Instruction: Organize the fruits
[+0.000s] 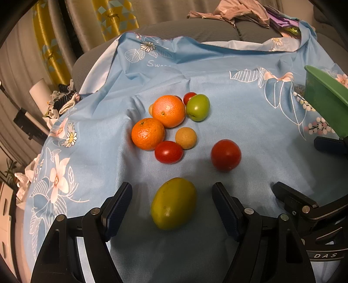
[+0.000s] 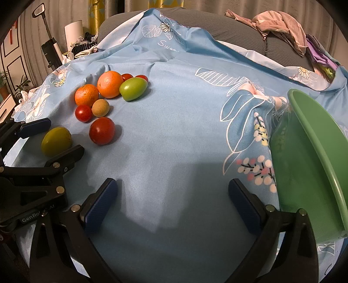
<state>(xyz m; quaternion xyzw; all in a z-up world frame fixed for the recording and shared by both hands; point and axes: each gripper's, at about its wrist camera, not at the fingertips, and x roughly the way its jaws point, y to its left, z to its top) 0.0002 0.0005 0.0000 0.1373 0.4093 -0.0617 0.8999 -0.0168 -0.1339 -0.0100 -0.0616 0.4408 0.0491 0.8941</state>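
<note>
A yellow-green fruit (image 1: 174, 203) lies on the blue flowered cloth (image 1: 250, 141) between the open fingers of my left gripper (image 1: 173, 196), untouched; it also shows in the right wrist view (image 2: 56, 141). Beyond it lie a red tomato (image 1: 225, 155), a smaller tomato (image 1: 169, 152), a tan fruit (image 1: 186, 138), two oranges (image 1: 148, 133) (image 1: 168, 111) and a green fruit (image 1: 198, 107). My right gripper (image 2: 173, 202) is open and empty over bare cloth, beside a green bowl (image 2: 313, 152).
The green bowl (image 1: 326, 102) sits at the cloth's right side. Grey cushions (image 1: 195, 30) and piled clothes (image 1: 239, 10) lie behind. Clutter and a white lamp (image 1: 39, 91) stand off the left edge.
</note>
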